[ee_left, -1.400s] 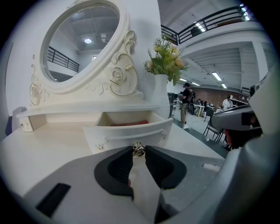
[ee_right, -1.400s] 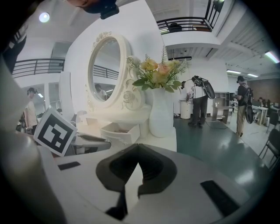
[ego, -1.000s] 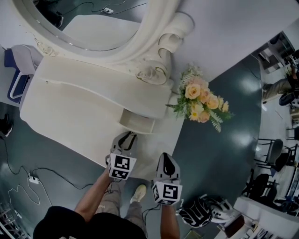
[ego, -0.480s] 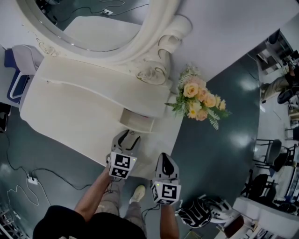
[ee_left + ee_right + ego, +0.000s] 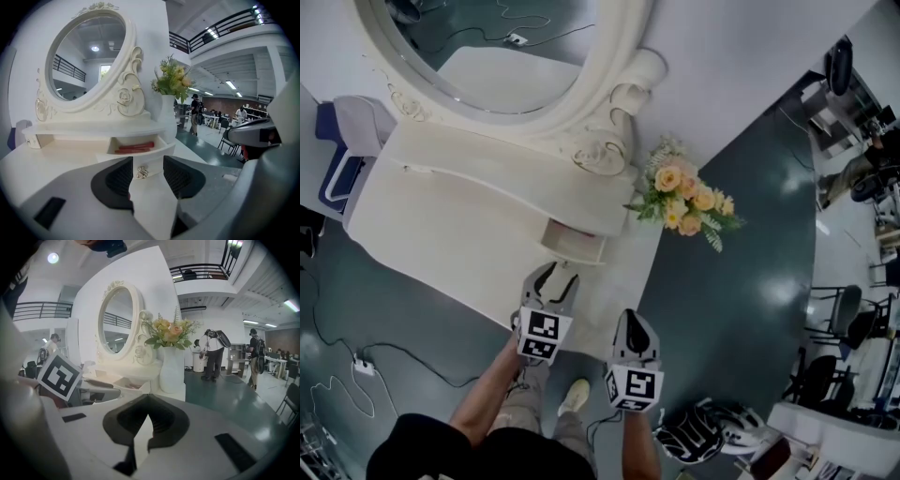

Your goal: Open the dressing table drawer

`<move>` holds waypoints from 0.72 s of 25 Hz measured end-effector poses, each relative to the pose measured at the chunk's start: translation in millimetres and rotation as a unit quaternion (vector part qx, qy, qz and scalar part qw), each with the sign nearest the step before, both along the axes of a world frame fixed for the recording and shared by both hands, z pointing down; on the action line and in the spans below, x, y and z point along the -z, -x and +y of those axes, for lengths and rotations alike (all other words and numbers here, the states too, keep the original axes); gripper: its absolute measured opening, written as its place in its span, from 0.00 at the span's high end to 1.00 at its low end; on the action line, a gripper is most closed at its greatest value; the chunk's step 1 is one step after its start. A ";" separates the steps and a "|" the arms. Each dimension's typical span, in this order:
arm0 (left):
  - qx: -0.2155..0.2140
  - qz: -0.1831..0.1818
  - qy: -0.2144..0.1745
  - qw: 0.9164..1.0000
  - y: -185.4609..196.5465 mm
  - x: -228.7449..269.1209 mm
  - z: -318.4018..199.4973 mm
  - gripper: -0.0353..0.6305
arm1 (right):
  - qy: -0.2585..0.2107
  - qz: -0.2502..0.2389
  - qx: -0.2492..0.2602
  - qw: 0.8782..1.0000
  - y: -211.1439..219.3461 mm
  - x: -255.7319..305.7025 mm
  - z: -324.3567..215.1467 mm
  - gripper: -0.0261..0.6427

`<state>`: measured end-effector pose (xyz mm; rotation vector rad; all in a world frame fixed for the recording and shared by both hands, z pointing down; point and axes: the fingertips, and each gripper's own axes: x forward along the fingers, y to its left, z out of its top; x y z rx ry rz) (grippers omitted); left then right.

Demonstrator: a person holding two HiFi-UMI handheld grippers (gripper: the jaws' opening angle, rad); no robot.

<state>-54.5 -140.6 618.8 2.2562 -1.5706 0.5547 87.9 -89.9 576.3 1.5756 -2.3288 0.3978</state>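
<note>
The white dressing table [image 5: 441, 216] carries an oval mirror [image 5: 487, 56]. Its small drawer [image 5: 574, 246] stands pulled out, and red sticks [image 5: 135, 148] lie inside. My left gripper [image 5: 555, 274] hovers just in front of the drawer. In the left gripper view its jaws [image 5: 147, 164] are open, with the metal knob [image 5: 142, 173] showing in the gap and the pads clear of it. My right gripper [image 5: 633, 321] hangs to the right, off the table's corner. In the right gripper view it [image 5: 149, 401] is shut on nothing, tips touching, and the drawer [image 5: 129, 383] lies to its left.
A white vase of peach flowers [image 5: 684, 202] stands on the table's right end, close to the drawer. Cables [image 5: 356, 366] and a black-and-white object [image 5: 703, 431] lie on the dark floor. A blue-grey chair [image 5: 342, 141] stands left of the table. People [image 5: 213, 352] stand far off.
The left gripper's fingers stand a little wider apart than a second ago. The drawer stays pulled out. Table and flowers have slid slightly up and left in the head view.
</note>
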 end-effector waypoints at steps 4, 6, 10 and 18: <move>0.009 -0.005 -0.017 1.000 3.4 22.9 7.3 0.66 | -0.014 0.000 0.007 1.000 -1.9 15.8 4.5 0.96; 0.012 -0.007 -0.025 1.000 4.9 35.0 13.1 0.66 | -0.023 0.000 0.012 1.000 -2.1 25.0 7.2 0.96; 0.022 -0.012 -0.040 0.999 7.6 62.5 28.9 0.66 | -0.044 -0.003 0.024 0.999 -3.0 47.0 14.8 0.96; 0.034 -0.009 -0.083 0.996 9.6 128.2 76.5 0.69 | -0.078 -0.003 0.046 0.996 -2.2 96.6 41.3 0.96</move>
